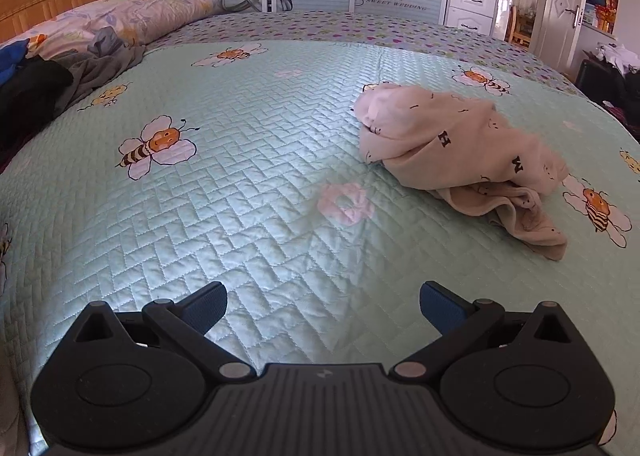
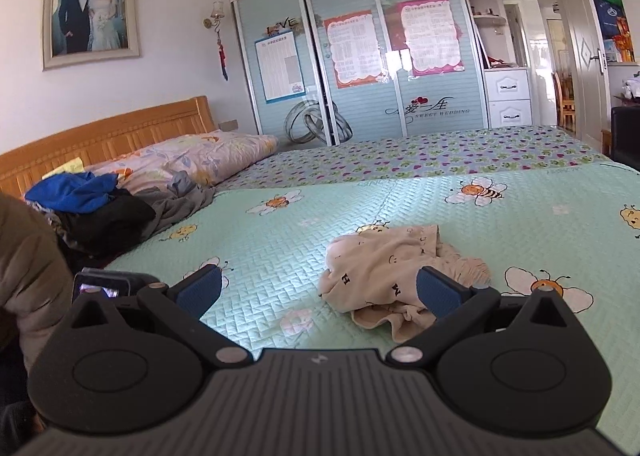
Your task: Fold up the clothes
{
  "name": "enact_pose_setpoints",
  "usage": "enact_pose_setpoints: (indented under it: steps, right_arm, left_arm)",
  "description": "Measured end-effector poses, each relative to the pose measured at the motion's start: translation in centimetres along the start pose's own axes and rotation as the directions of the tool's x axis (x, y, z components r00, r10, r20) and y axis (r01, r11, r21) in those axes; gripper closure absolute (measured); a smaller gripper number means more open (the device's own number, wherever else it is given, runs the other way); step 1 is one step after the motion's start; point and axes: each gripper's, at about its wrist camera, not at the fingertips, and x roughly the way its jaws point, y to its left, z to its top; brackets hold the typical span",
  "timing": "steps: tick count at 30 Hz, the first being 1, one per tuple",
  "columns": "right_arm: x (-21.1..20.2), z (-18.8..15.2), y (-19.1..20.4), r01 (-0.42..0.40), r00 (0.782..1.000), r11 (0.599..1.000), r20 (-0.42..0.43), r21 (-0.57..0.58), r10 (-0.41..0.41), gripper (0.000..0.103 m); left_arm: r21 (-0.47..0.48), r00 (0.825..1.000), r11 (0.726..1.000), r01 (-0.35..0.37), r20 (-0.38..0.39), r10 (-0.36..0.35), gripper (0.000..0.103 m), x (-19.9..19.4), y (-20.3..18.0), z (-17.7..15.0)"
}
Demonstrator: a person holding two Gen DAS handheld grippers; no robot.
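Beige garment [image 1: 460, 152] lies crumpled on green bee-print quilt [image 1: 248, 184], unfolded. Left gripper [image 1: 323, 306]: fingers spread wide, holding nothing; garment ahead and to right, well apart. Right gripper [image 2: 319, 292]: fingers spread wide, empty; garment [image 2: 384, 272] ahead, right fingertip [image 2: 438, 292] overlapping it in view, contact unclear.

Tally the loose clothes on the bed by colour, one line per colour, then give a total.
Beige garment with black letters, crumpled on the green bee quilt: 1
Blue garment, in the pile by the pillow: 1
Black garment, same pile: 1
Grey garment, same pile: 1
Total: 4 that can be told apart; the pile may hide more.
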Motion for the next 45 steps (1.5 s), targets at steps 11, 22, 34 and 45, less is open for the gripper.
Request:
enact_pose_setpoints:
  steps: [11, 22, 34, 45]
  right_arm:
    - [-3.0, 1.4, 0.0, -0.007, 0.996, 1.000, 0.092, -0.022, 0.009, 0.000]
    - [-4.1, 1.8, -2.8, -0.004, 0.999, 0.994, 0.047, 0.108, -0.001, 0.000]
    - [-8.6, 0.1, -1.0, 0.041, 0.984, 0.999, 0.174, -0.021, -0.036, 0.000]
    - [-5.0, -2.5, -2.3, 0.232, 0.969, 0.973, -0.091, 0.000, -0.231, 0.000]
  left_arm:
    - [0.028, 0.999, 0.999, 0.024, 0.023, -0.025, 0.001, -3.5, -1.1, -0.2]
    - [0.073, 0.998, 0.997, 0.019, 0.067, -0.024, 0.001, -7.4, -2.1, -0.8]
    - [0.102, 0.996, 0.994, 0.027, 0.087, -0.036, 0.001, -10.6, -2.8, -1.9]
    - [0.118, 0.997, 0.993, 0.020, 0.072, -0.029, 0.001, -11.8, -2.4, -3.4]
